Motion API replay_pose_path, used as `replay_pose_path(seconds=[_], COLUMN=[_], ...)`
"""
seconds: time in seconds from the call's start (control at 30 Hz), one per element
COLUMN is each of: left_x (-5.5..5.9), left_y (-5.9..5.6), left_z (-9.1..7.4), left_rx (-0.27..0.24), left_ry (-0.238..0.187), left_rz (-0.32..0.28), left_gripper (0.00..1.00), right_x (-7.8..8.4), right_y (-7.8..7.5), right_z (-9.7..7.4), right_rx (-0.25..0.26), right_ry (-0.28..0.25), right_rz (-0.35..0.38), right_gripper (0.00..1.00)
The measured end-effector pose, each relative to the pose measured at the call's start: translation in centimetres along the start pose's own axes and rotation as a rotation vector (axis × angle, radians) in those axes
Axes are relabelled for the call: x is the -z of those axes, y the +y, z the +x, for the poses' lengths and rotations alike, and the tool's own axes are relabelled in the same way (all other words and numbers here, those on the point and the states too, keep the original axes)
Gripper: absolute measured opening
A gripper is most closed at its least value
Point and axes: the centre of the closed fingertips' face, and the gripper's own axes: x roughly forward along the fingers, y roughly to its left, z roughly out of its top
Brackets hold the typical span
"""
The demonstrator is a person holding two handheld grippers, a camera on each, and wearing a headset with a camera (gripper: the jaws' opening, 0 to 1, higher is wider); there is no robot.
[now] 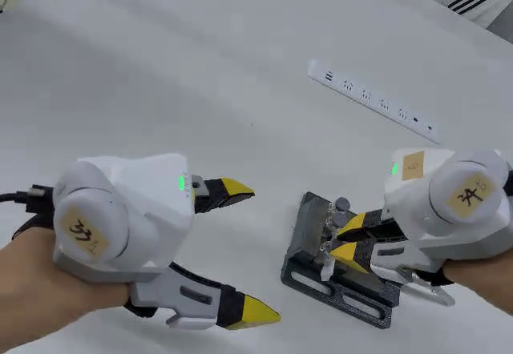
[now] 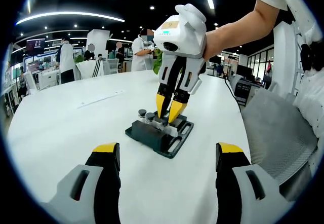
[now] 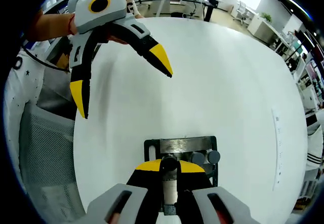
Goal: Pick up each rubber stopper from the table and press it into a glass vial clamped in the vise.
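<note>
A dark vise (image 1: 314, 278) stands on the white table at the right, with small glass vials clamped upright in it. Two of them carry grey stoppers (image 3: 205, 157). My right gripper (image 1: 350, 239) points down over the vise, its yellow-tipped jaws closed around a dark rubber stopper (image 3: 169, 162) right at the vise's top. The left gripper view shows the right gripper (image 2: 168, 110) with its tips pinched together above the vise (image 2: 157, 140), beside the stoppered vials (image 2: 143, 113). My left gripper (image 1: 247, 250) hovers wide open left of the vise, holding nothing.
A white power strip (image 1: 373, 99) lies on the table beyond the vise. The tabletop (image 1: 160, 90) is plain white. A grey chair (image 2: 276, 122) stands off the table's edge, and people stand in the office behind.
</note>
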Motion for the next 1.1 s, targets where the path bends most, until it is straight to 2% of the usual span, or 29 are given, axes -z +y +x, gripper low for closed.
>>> replay_pose_path(seconds=[0.13,0.3,0.47,0.9,1.1], left_x=[0.0,-0.1,-0.3,-0.2,-0.2], left_y=[0.0,0.1,0.2,0.2,0.1], left_z=[0.1,0.2,0.2,0.2,0.2], left_rx=[0.0,0.003,0.004,-0.002,0.0], left_ry=[0.0,0.0,0.0,0.003,0.004], left_rz=[0.0,0.005,0.007,0.001,0.001], left_gripper=[0.77,0.76,0.76,0.76,0.76], right_x=[0.0,-0.1,0.0,-0.1,-0.8], right_y=[0.1,-0.1,-0.2,-0.1,-0.3], right_z=[0.1,0.2,0.0,0.3,-0.9], right_rx=[0.035,0.04,0.01,0.005,0.001], right_ry=[0.024,0.031,0.013,-0.01,-0.05], right_rz=[-0.053,-0.073,-0.037,-0.031,0.003], right_gripper=[0.04,0.05,0.06,0.1,0.12])
